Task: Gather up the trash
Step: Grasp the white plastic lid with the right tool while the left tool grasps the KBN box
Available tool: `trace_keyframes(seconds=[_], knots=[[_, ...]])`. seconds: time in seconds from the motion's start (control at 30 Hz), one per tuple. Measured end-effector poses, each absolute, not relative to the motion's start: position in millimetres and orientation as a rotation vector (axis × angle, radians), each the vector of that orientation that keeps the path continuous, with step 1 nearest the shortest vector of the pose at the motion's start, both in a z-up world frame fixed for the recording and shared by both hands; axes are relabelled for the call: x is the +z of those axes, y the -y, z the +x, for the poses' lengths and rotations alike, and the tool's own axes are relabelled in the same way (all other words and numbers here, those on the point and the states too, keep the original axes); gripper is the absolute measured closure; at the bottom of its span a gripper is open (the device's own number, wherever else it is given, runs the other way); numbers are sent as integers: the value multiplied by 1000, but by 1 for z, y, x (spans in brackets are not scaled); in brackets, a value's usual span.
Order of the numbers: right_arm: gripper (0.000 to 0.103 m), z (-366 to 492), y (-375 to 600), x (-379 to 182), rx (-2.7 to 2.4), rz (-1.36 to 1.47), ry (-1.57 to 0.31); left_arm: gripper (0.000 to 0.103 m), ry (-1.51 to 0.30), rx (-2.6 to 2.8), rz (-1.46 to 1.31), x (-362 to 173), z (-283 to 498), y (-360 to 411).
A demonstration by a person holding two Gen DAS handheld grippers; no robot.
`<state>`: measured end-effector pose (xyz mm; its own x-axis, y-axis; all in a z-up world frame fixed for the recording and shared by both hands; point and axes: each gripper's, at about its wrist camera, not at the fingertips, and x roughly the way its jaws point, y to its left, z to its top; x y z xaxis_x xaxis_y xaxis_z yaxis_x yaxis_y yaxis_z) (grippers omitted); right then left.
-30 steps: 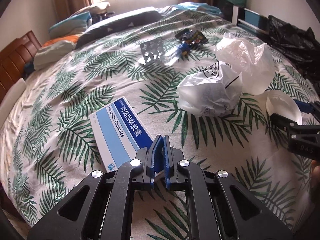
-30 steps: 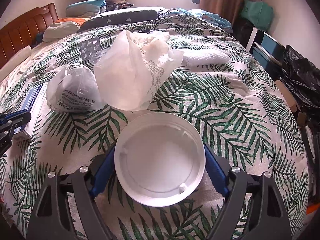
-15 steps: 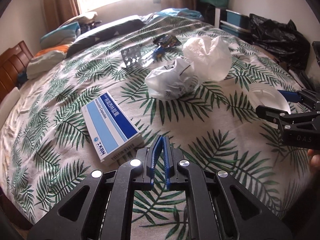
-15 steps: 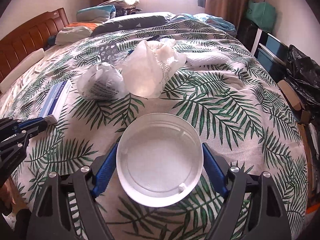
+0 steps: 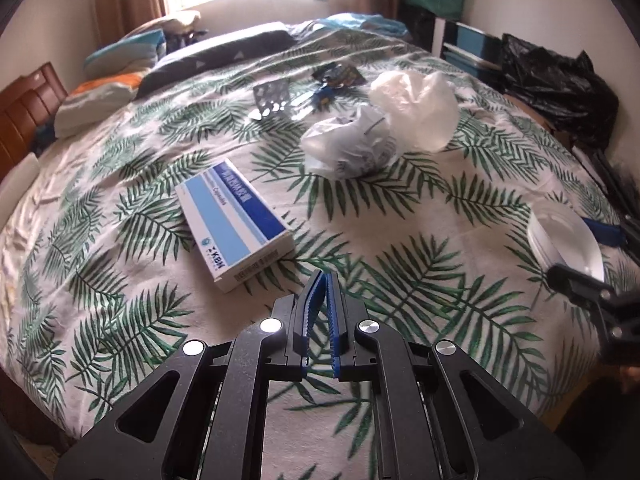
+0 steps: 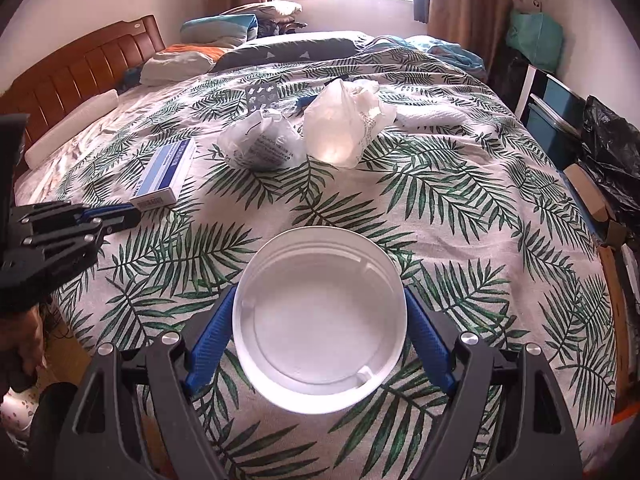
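Note:
My right gripper (image 6: 320,324) is shut on a white plastic lid (image 6: 320,320) and holds it above the bed's near edge; the lid also shows in the left wrist view (image 5: 564,240). My left gripper (image 5: 322,280) is shut and empty, just short of a blue and white medicine box (image 5: 234,220), which also shows in the right wrist view (image 6: 166,172). Two crumpled plastic bags lie mid-bed, a greyish one (image 5: 348,148) and a clear one (image 5: 416,108). A blister pack (image 5: 272,96) and dark wrappers (image 5: 336,76) lie farther back.
The bed has a palm-leaf cover (image 5: 400,240). Pillows (image 5: 100,96) and a wooden headboard (image 6: 80,64) are at the far left. A black rubbish bag (image 5: 560,84) and blue bins (image 6: 560,120) stand beside the bed on the right. A white towel (image 6: 432,116) lies behind the bags.
Both grippers have pulled back toward the bed's near edge. The left gripper has come off the medicine box, which stays on the bed. The right keeps the lid.

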<state>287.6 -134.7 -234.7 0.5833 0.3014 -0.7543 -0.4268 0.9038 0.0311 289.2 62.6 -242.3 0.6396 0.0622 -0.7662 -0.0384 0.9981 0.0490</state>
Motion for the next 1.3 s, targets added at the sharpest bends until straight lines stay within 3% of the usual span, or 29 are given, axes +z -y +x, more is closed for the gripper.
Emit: trace_keyframes(seconds=[0.03,0.07,0.13,0.2,0.27,0.33,0.7,0.87,1.3], knots=[[23,287,134,-236,428,-163,-849,86,-874,75,6,-243,294,-71],[23,286,134,-237,428,-162,-852,67,-878,87,-9,-245,301,-77],[23,286,133,-240,430,-158,-856,45,-866,110,-27,-245,315,-87],[23,287,132,-242,432,-157,-861,37,-852,138,-31,-244,327,-91],[23,290,131,-245,435,-156,-867,20,-833,183,-6,-241,339,-92],[23,292,130,-247,437,-157,-870,10,-844,205,10,-243,354,-93],[23,304,123,-251,452,-160,-874,11,-962,326,-9,-281,401,-124],[23,304,122,-251,456,-152,-875,23,-936,256,-47,-276,390,-124],[23,295,124,-248,455,-144,-873,26,-921,133,27,-270,339,-89]])
